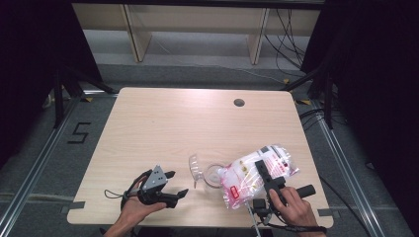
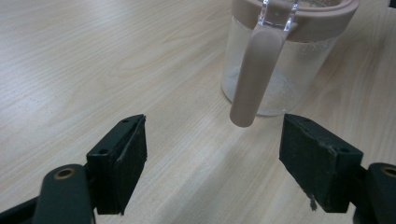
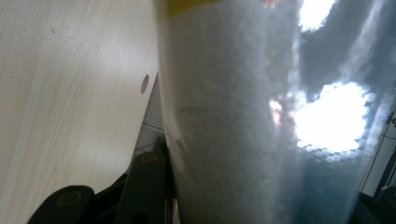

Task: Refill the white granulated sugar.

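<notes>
High view | bag (image 1: 257,175) clamped in right tongs (image 1: 267,175) | above jug (image 1: 213,175)

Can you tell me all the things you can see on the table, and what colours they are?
Jar: one, clear with a pinkish-brown rim and handle, near the front middle of the table, upright.
Bag: one, clear plastic with white grains and red print, front right, tilted over the jar, held.
Table: one, light wood, with a round hole near its far right edge.
Left gripper: one, black, front left, fingers apart, pointing at the jar handle.
Right gripper: one, black, front right, clamped on the bag.
</notes>
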